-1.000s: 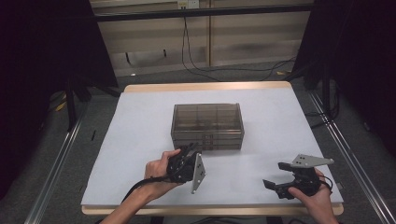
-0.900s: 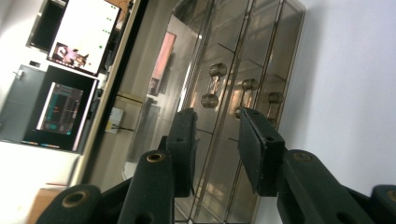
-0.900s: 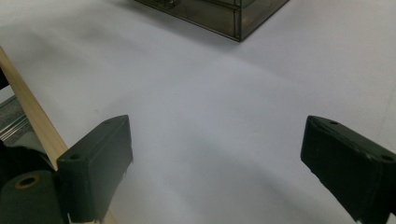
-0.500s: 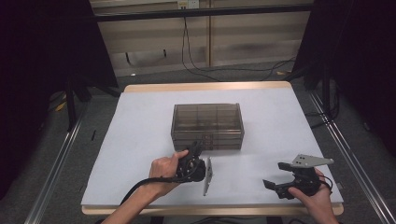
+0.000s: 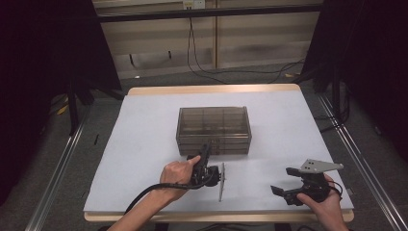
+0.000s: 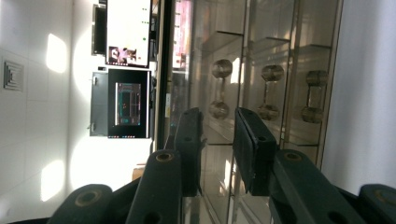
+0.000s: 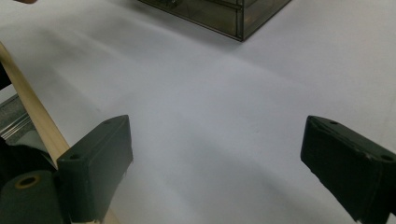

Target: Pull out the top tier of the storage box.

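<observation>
A smoky clear drawer cabinet point(image 5: 214, 125) stands mid-table, its drawer fronts facing me. My left gripper point(image 5: 206, 150) lies rolled on its side just in front of the cabinet's lower left drawers. In the left gripper view the cabinet point(image 6: 289, 56) appears sideways with three clear knob handles point(image 6: 272, 91). The left gripper point(image 6: 218, 114) has just been closing; its jaws stand a narrow gap apart with nothing between them, tips just short of the nearest handle. My right gripper point(image 5: 283, 180) rests open at the front right, and in its own view the right gripper point(image 7: 215, 144) has bare table between its jaws.
A white sheet point(image 5: 144, 125) covers the table, with a wooden edge point(image 7: 28, 116) at the front. The cabinet's corner point(image 7: 224, 11) shows far ahead of the right gripper. Cables point(image 5: 202, 62) lie on the floor behind the table. Dark stands flank both sides.
The left hand has rolled its gripper onto its side and moved it lower, toward the cabinet's drawer fronts; its grey plate now shows edge-on. The right hand has stayed put.
</observation>
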Tool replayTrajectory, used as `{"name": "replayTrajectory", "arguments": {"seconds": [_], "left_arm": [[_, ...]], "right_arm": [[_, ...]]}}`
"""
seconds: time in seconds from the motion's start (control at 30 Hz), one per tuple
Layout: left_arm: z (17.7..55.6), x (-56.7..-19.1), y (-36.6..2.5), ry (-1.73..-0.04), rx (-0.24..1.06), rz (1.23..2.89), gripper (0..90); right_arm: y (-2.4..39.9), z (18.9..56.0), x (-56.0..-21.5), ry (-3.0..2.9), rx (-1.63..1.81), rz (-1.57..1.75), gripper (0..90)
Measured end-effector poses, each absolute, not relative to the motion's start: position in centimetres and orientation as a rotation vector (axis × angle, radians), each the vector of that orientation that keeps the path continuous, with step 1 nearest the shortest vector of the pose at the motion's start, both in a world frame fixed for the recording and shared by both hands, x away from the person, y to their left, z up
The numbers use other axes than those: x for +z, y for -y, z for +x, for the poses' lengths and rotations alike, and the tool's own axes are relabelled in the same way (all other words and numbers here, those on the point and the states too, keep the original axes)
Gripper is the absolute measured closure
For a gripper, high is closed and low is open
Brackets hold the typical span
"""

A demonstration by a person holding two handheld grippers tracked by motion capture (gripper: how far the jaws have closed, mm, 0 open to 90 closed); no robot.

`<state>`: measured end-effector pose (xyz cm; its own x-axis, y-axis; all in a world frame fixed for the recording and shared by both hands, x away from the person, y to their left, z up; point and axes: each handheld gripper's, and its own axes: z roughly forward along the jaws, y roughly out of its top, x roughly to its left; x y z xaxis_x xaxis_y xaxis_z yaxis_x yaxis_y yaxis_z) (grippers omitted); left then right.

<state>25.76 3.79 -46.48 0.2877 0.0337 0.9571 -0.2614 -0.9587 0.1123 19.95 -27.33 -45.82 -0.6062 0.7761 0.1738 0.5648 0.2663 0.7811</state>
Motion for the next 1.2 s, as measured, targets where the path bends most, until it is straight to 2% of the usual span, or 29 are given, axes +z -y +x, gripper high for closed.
{"name": "replayTrajectory", "arguments": {"seconds": [0.6, 0.8, 1.2], "left_arm": [[27.0, -47.3, -2.9, 0.2, 1.789, 2.292, 75.1], [27.1, -47.5, -2.8, 0.242, 1.806, 2.255, 79.9], [26.9, -47.5, -2.6, 0.234, 1.837, 2.261, 80.5]], "right_arm": [[27.3, 19.9, -45.8, -2.297, 1.256, 1.241, 9.2], [27.3, 19.9, -45.8, -2.3, 1.256, 1.239, 9.3], [27.2, 19.9, -45.8, -2.306, 1.255, 1.238, 9.3]]}}
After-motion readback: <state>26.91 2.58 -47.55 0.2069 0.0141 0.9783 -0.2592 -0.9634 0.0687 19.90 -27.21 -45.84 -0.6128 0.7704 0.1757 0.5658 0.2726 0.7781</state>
